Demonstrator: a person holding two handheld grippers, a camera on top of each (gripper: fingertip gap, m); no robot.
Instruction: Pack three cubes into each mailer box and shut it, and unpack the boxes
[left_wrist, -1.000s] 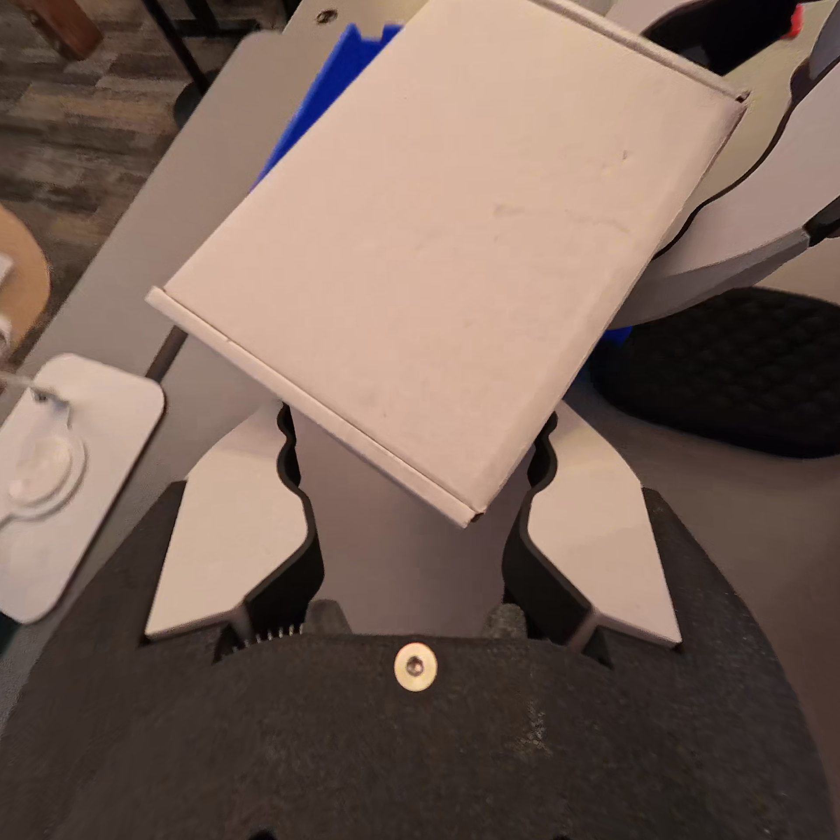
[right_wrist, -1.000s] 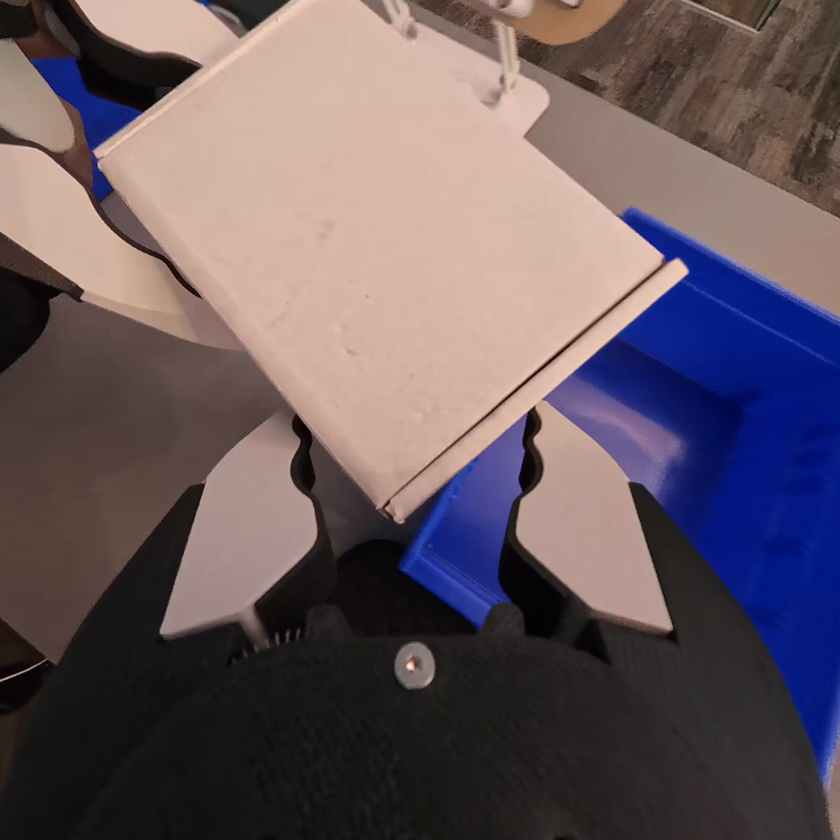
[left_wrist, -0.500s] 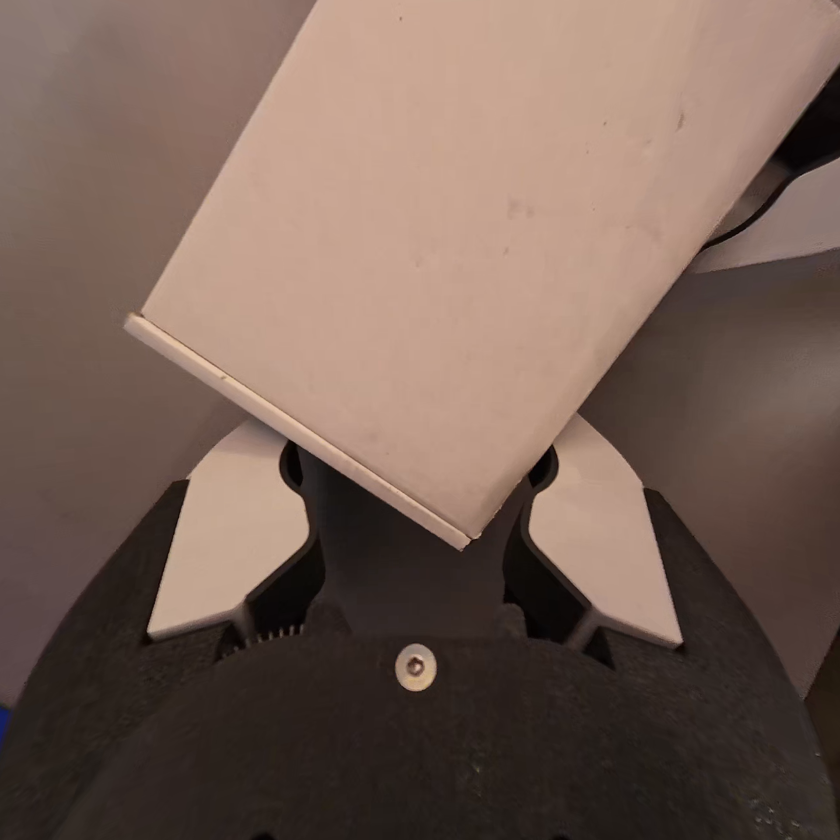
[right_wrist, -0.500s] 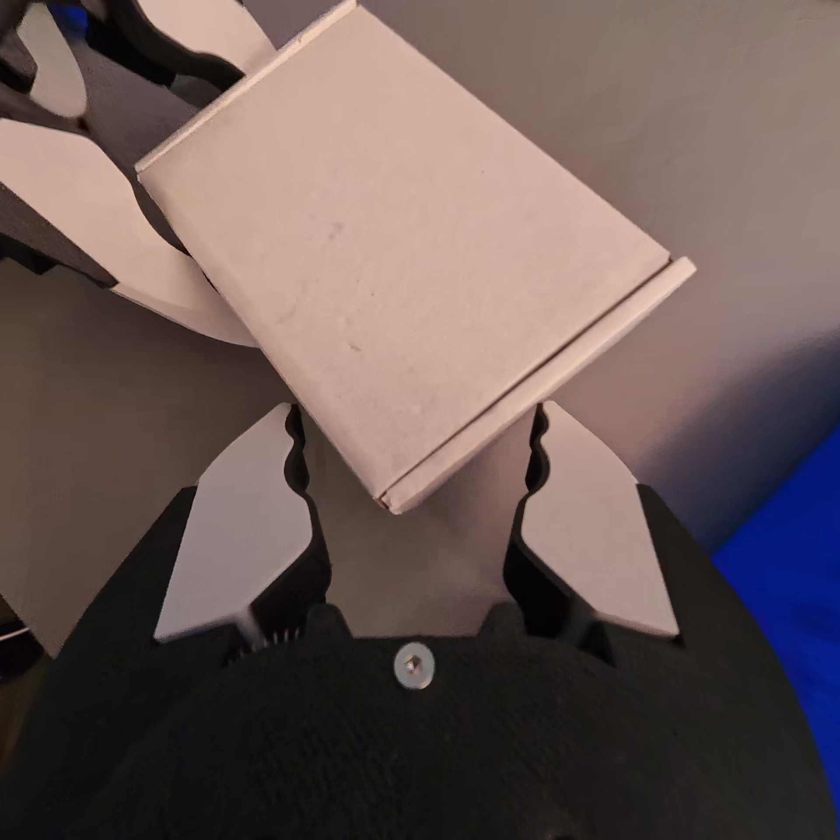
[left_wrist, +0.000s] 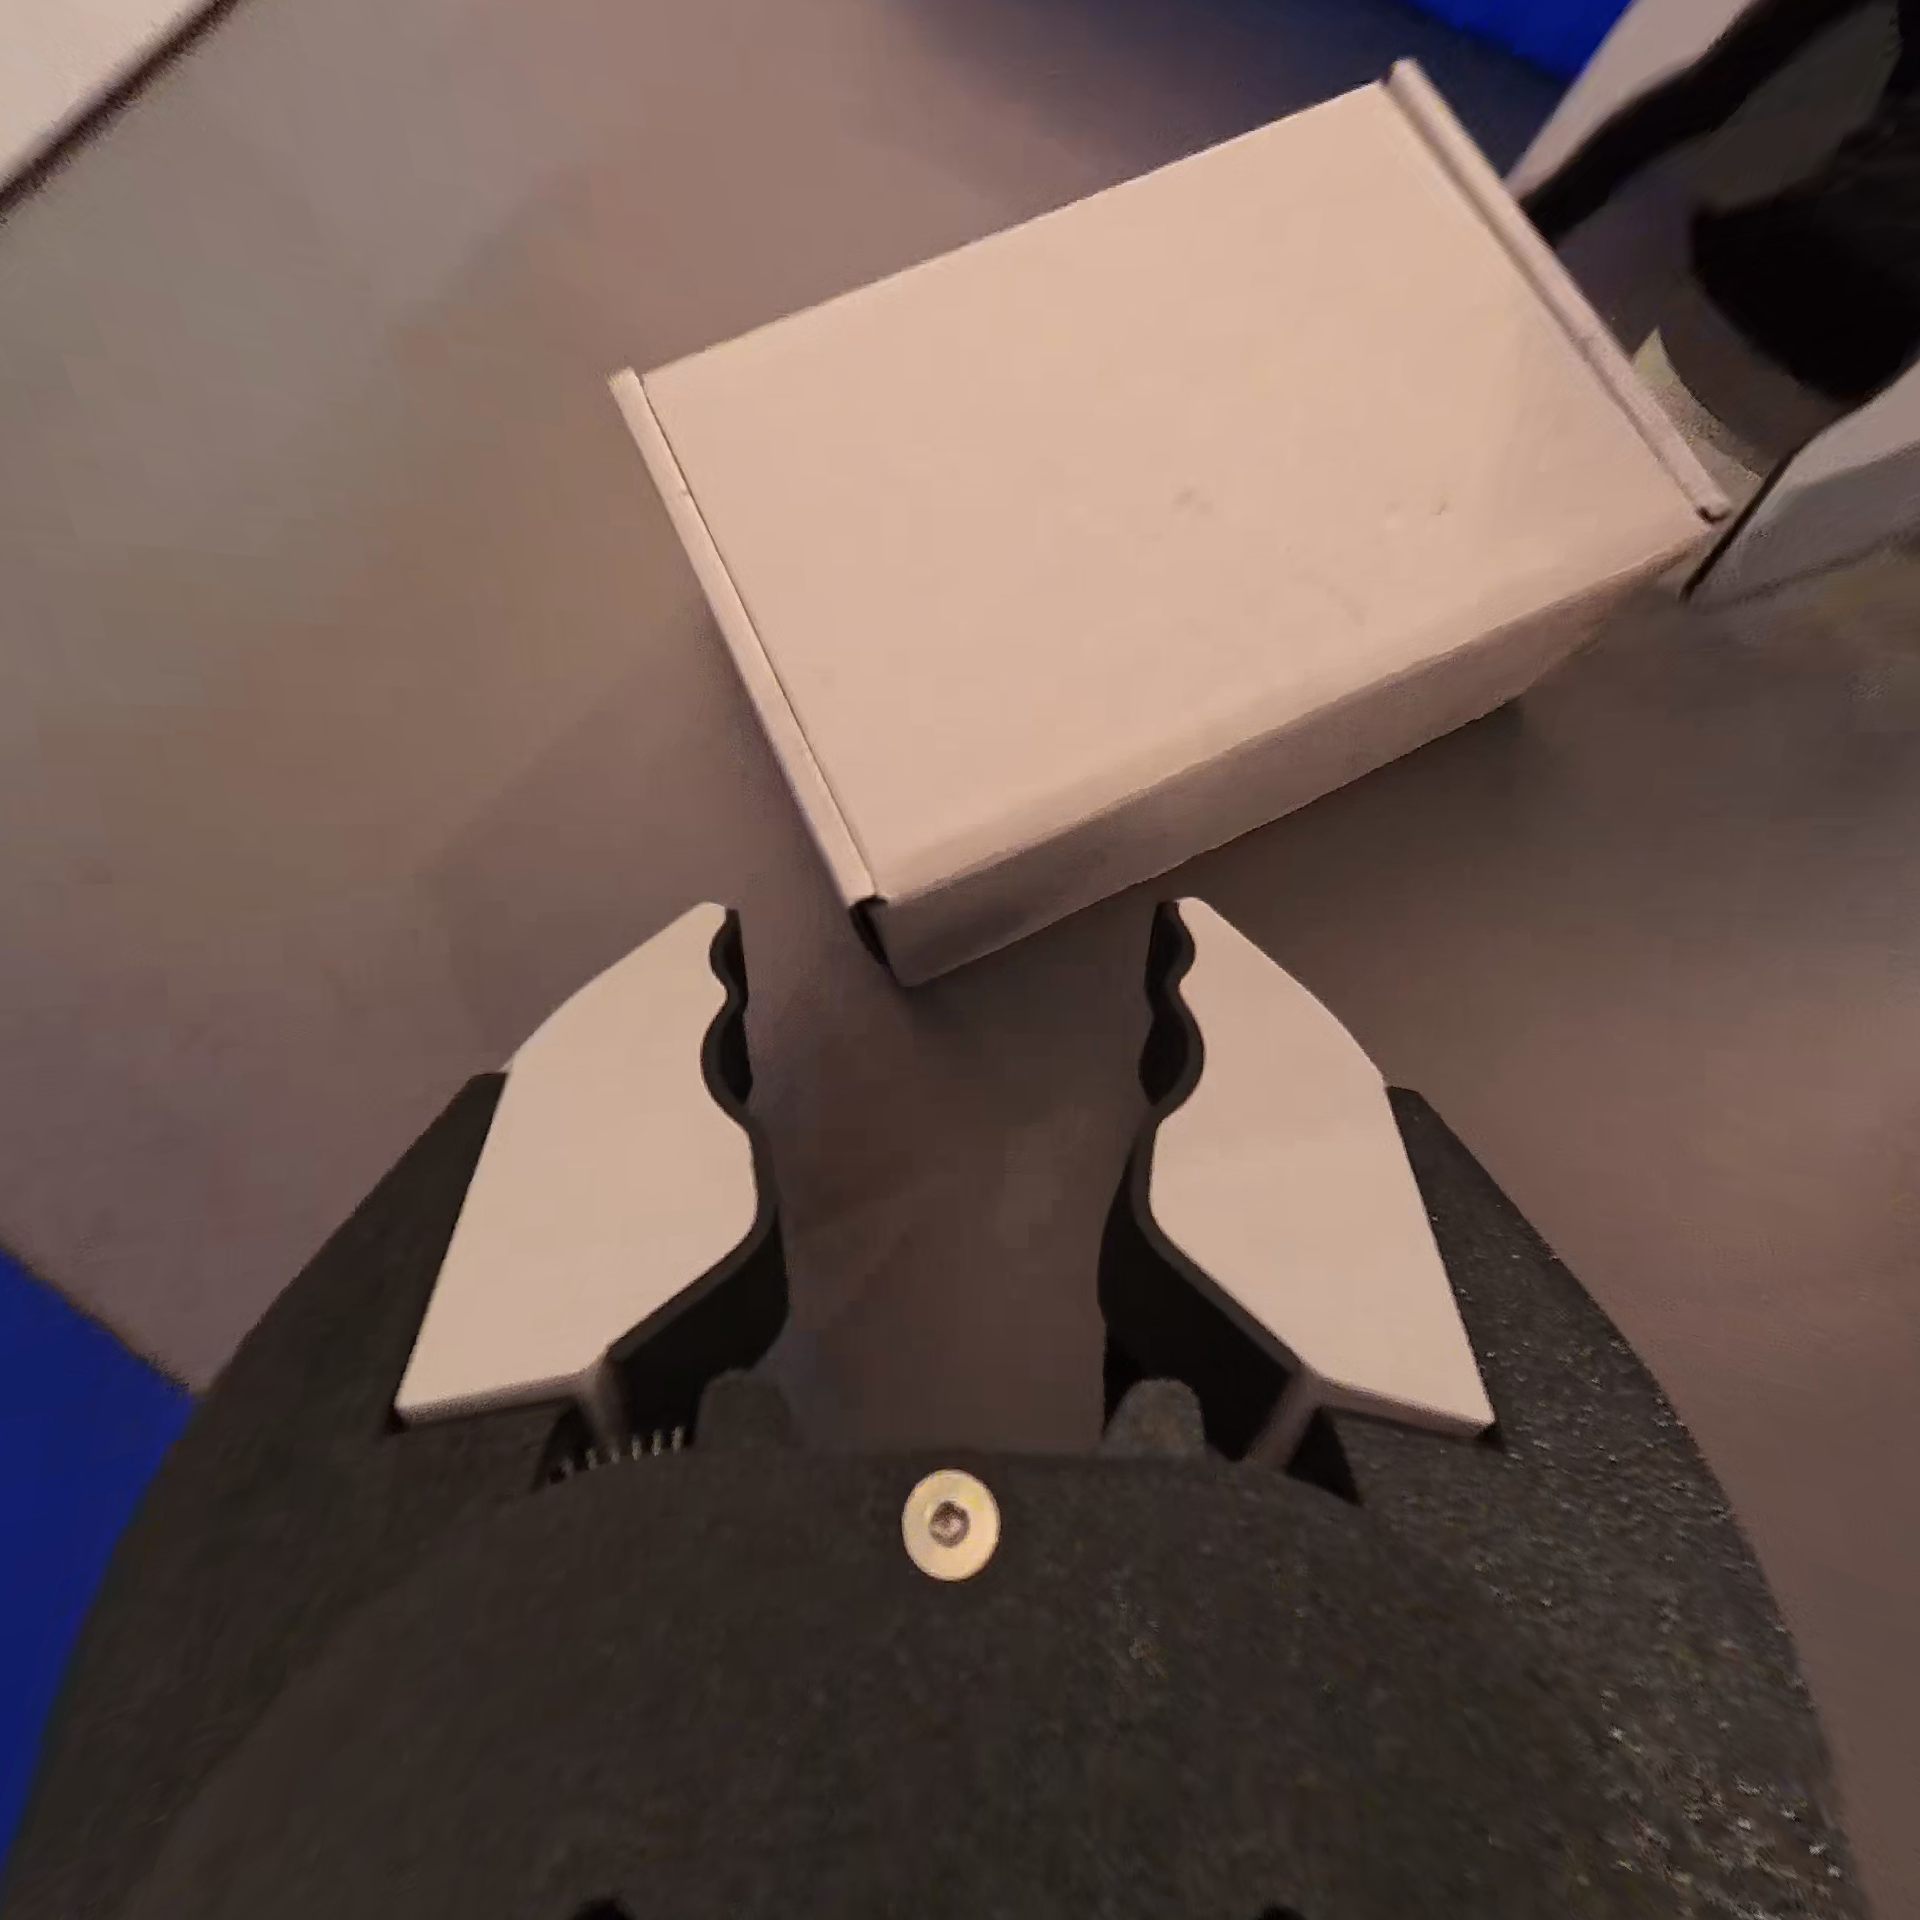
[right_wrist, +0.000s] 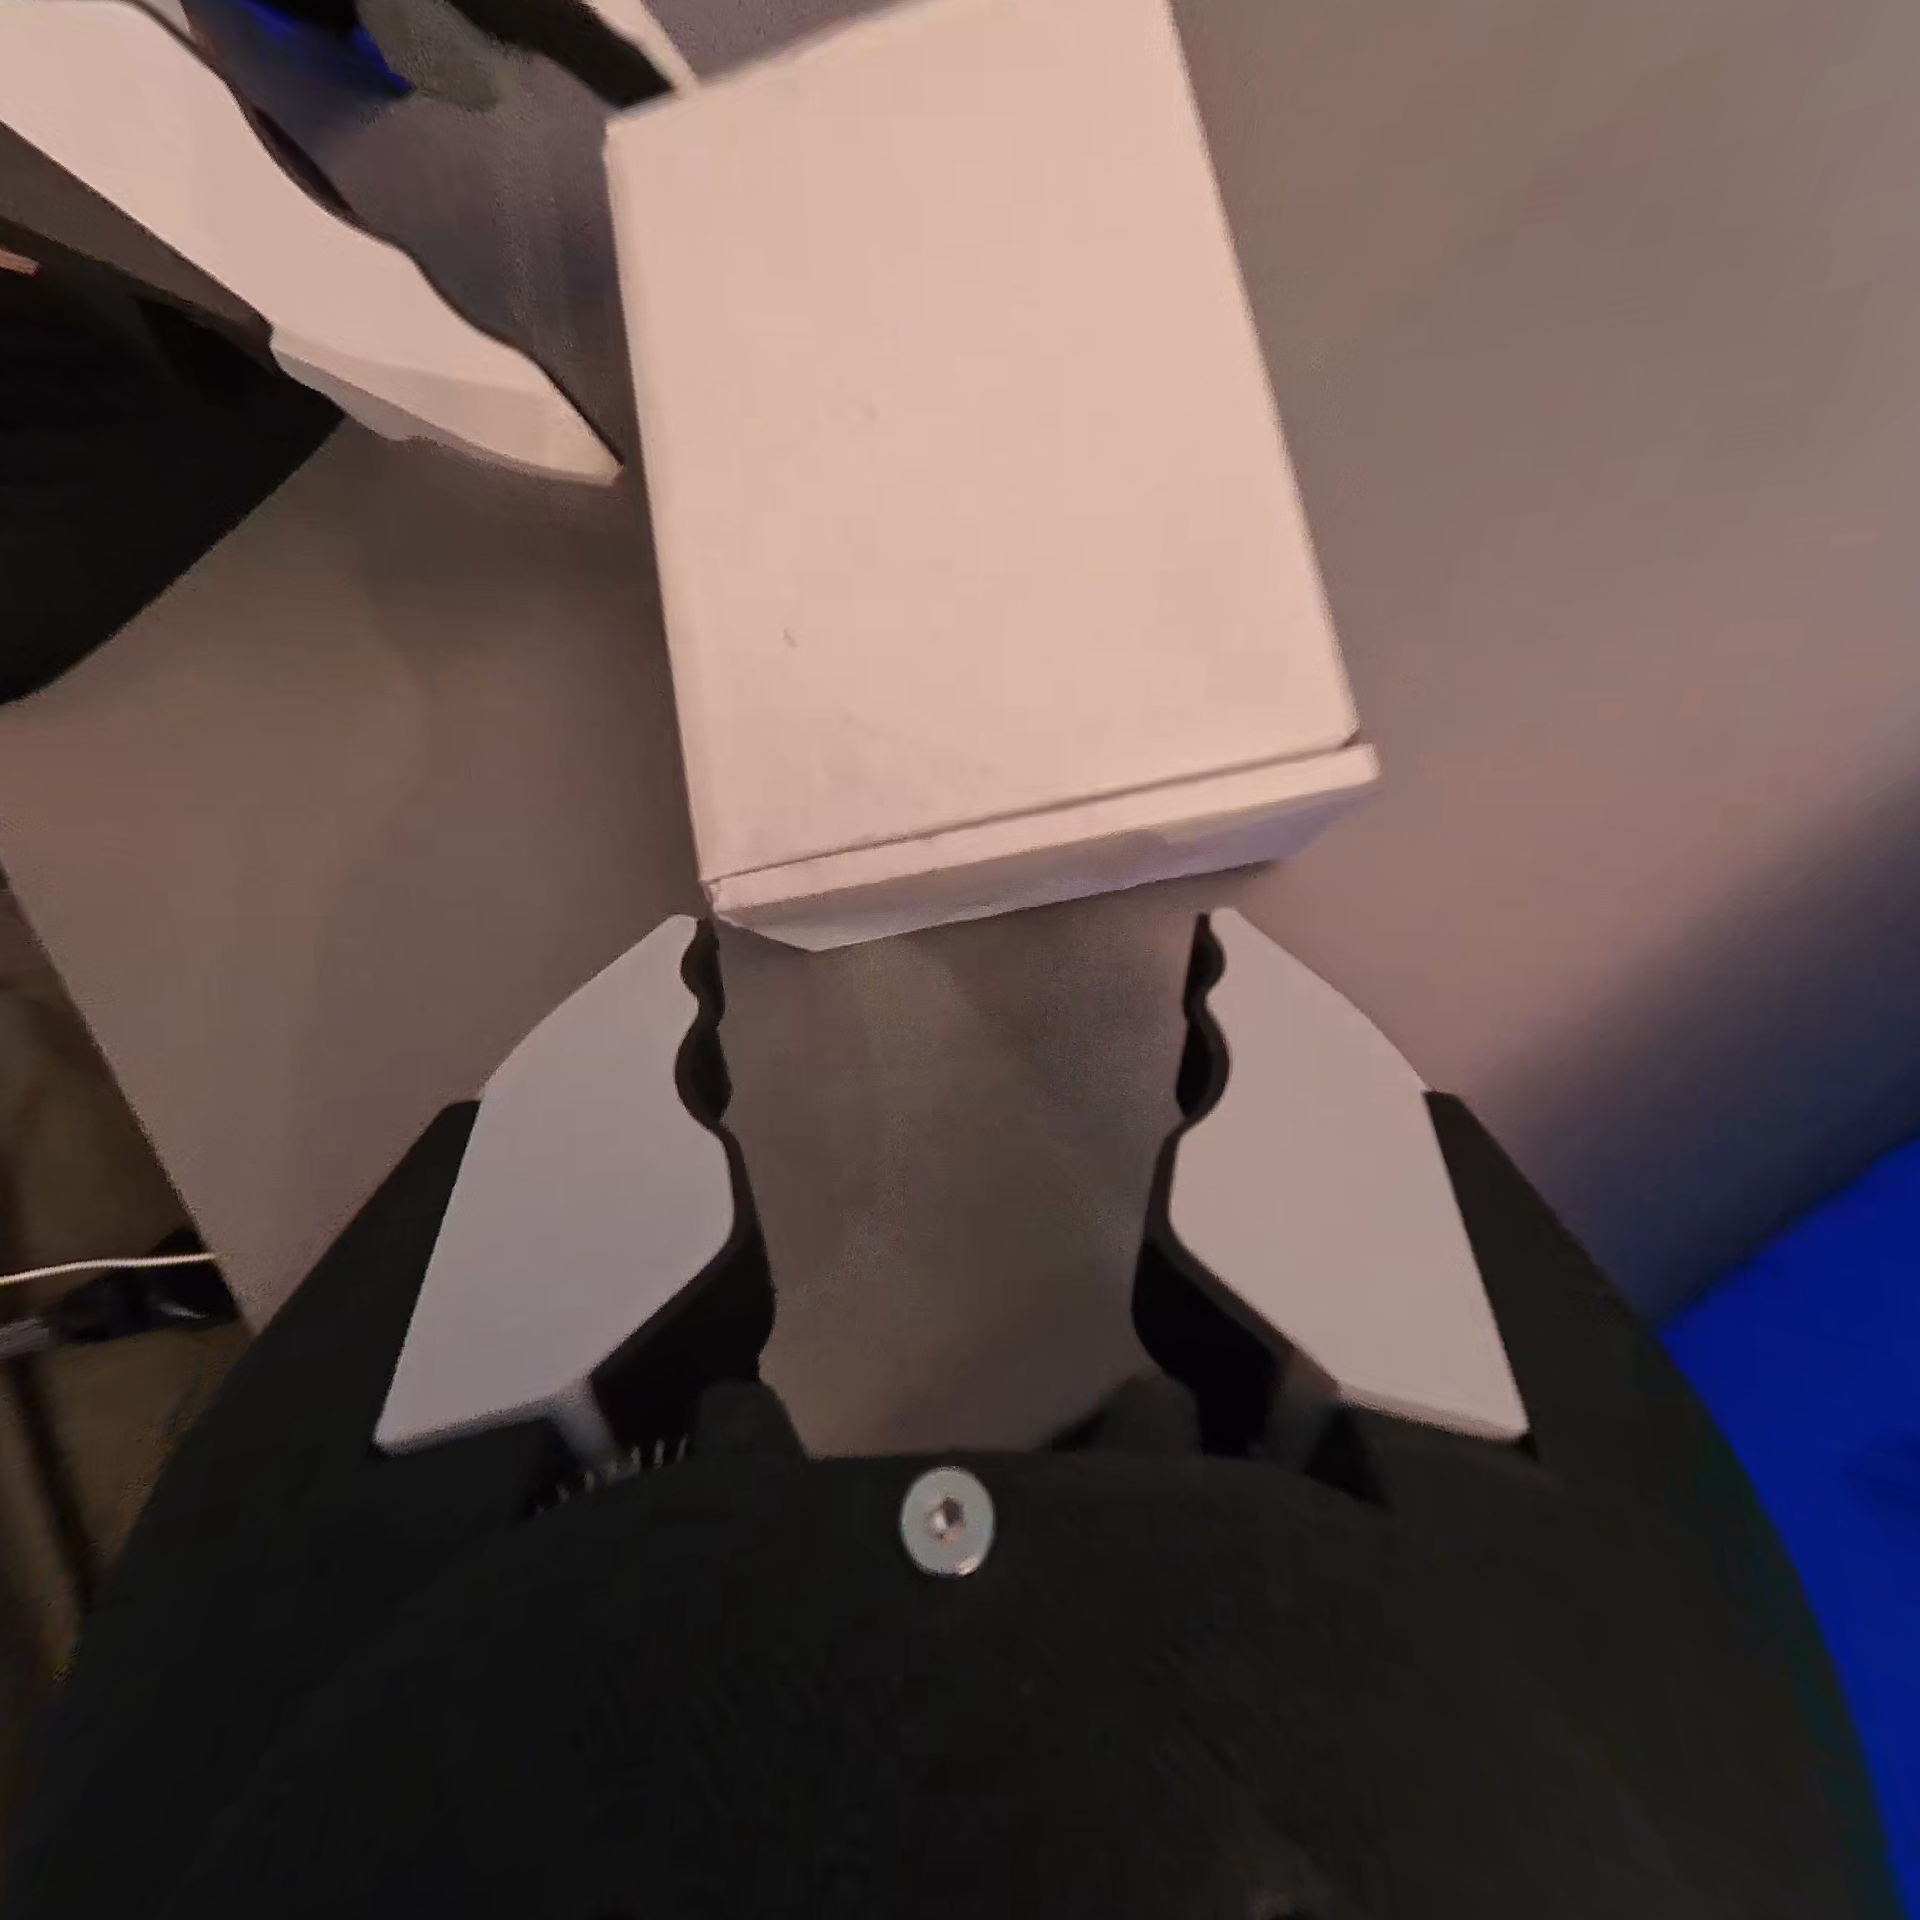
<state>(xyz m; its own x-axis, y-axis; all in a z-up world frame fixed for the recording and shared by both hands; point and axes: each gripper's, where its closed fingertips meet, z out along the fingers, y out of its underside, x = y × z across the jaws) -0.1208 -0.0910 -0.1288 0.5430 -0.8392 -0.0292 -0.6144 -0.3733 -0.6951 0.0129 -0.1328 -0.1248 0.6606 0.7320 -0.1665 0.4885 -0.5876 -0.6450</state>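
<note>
A shut white mailer box (left_wrist: 1143, 540) lies on the grey table (left_wrist: 312, 623). My left gripper (left_wrist: 948, 914) is open and empty, its fingertips just short of the box's near corner. In the right wrist view the same box (right_wrist: 935, 468) lies just beyond my right gripper (right_wrist: 948, 925), which is also open and empty. The right gripper shows blurred at the box's far end in the left wrist view (left_wrist: 1787, 312). The left gripper's white fingers (right_wrist: 416, 343) show beside the box's left edge. No cubes are in view.
A blue bin shows at the lower left of the left wrist view (left_wrist: 62, 1371) and at the right of the right wrist view (right_wrist: 1818, 1403). The edge of another white box (left_wrist: 62, 83) sits at the top left.
The box was held tilted in the air between both grippers near the blue bin. Now it lies on the table and both grippers have drawn back from its ends.
</note>
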